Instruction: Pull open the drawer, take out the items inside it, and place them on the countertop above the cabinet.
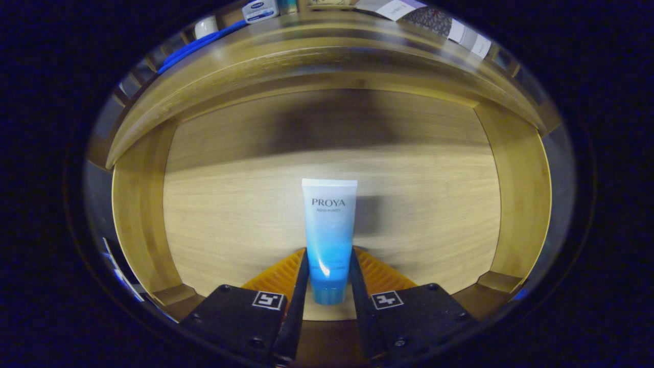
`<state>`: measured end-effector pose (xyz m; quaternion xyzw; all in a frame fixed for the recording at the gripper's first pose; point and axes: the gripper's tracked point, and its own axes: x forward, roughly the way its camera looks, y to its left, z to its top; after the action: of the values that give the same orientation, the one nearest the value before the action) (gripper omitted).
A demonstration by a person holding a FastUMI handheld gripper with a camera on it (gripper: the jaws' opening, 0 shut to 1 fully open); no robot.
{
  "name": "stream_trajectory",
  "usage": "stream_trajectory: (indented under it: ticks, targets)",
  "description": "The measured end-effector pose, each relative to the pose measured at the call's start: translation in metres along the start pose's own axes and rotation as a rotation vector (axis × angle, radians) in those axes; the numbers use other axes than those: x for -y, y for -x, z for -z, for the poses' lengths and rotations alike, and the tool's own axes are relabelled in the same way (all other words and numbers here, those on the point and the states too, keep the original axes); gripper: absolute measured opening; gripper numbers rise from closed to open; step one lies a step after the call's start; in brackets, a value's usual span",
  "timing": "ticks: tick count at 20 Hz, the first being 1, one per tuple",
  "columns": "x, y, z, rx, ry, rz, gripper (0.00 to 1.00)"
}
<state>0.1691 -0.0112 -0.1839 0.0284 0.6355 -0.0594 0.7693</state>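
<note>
One tube of skin-care product lies inside the open drawer, resting on the drawer's pale wood-grain floor. The tube body fades from white at its flat crimped end to blue at its cap; the cap end points toward the camera and the crimped end points toward the back of the drawer. A soft shadow falls on the drawer floor just to one side of the tube.

Gripper state: the two fingers flank the lower, blue portion of the tube — one on each side, with their inner faces flush against the tube's sides and no visible gap. The claw is therefore clenched on the tube near its cap end. The cap itself sits between the finger bases, slightly behind the contact zone. Two square printed markers are fixed on the finger mounts, one per side.

Drawer layout: wooden side walls rise on both sides of the floor, well apart from the tube, which sits roughly midway between them. The rear part of the drawer floor lies in shadow under the cabinet's front edge.

Beyond and above the drawer runs the countertop of the cabinet — a lighter wooden surface. On it stand several small items, including a white container with a blue label, a blue object beside it, and white printed boxes farther along.
</note>
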Motion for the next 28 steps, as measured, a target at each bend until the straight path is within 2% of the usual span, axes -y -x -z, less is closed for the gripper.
stream_trajectory:
  ticks: [5,12,16,22,28]
  targets:
    - [0.001,0.021,0.005,0.046,-0.003,-0.037,0.47]
    - [-0.003,0.086,0.014,0.158,0.050,-0.077,0.46]
    - [-0.005,0.121,0.003,0.209,0.053,-0.099,0.46]
    - [-0.002,0.155,-0.053,0.272,0.017,-0.080,0.46]
    - [-0.008,0.151,-0.110,0.315,-0.006,-0.063,0.46]
